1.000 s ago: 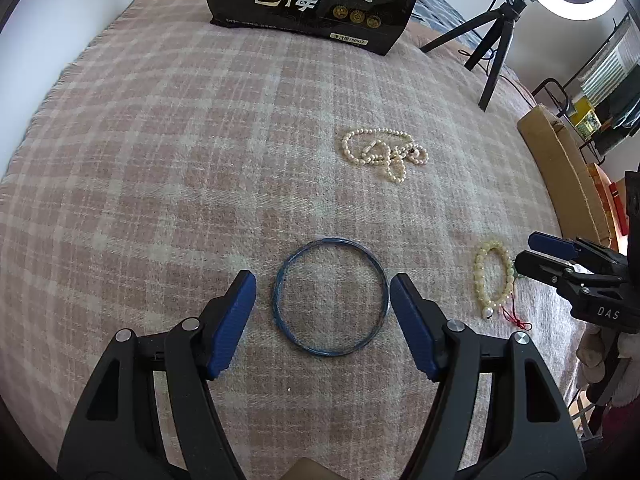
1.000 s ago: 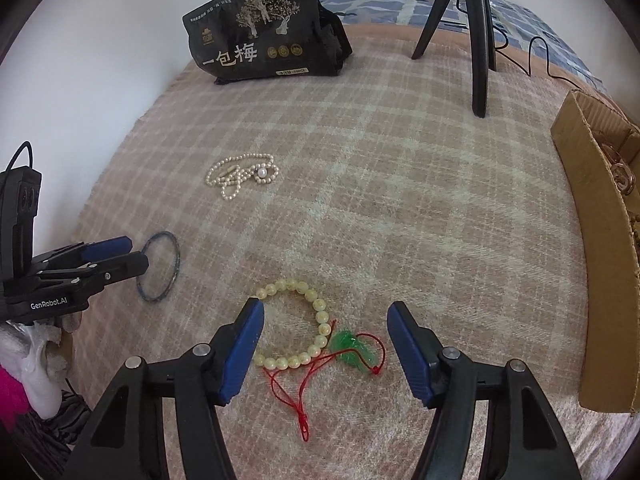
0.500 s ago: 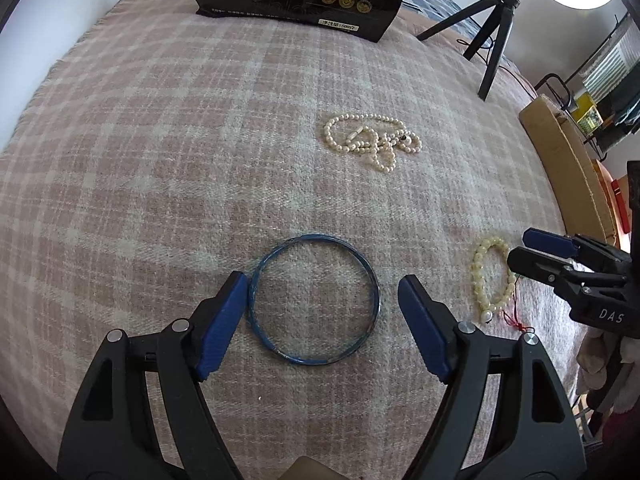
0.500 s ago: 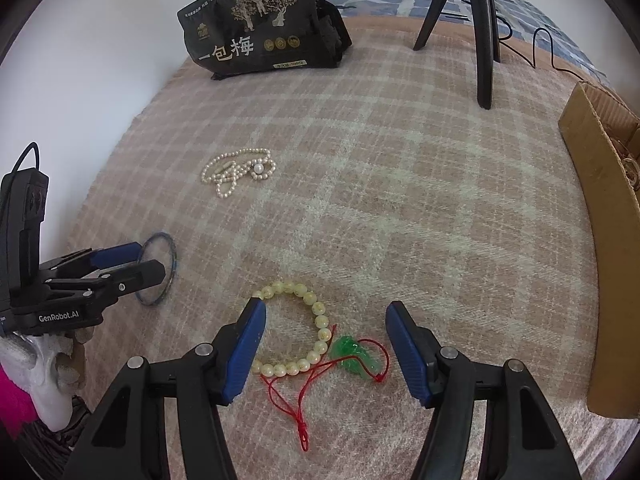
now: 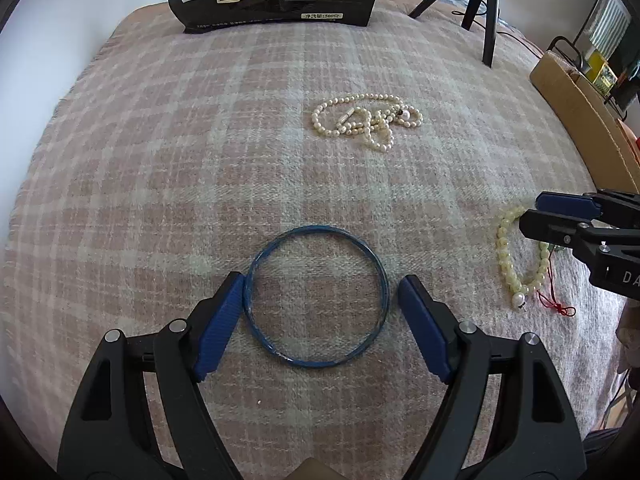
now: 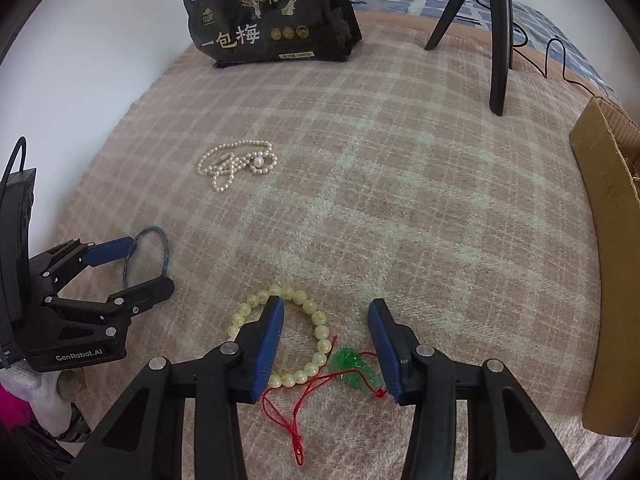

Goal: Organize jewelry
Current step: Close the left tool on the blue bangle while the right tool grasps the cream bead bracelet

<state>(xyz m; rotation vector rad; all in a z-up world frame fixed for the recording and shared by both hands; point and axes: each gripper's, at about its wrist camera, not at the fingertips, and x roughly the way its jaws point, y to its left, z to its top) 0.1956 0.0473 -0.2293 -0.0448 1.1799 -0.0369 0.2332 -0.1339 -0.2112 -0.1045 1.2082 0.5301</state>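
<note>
Left gripper [image 5: 320,312] straddles the blue bangle [image 5: 318,298], jaws apart, one pad touching, set to clamp it. Right gripper [image 6: 326,344], jaws just closing, brackets the bead bracelet [image 6: 316,344], unpinched, on the blanket [image 6: 400,184].

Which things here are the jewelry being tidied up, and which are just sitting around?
For the job:
- blue bangle, between the open left hand-held gripper fingers
- yellow bead bracelet with red cord and green charm, right hand-held gripper just closing around it
- pearl necklace
- cardboard box, probably

Just lying about:
- black snack bag
- tripod
- plaid blanket
</note>
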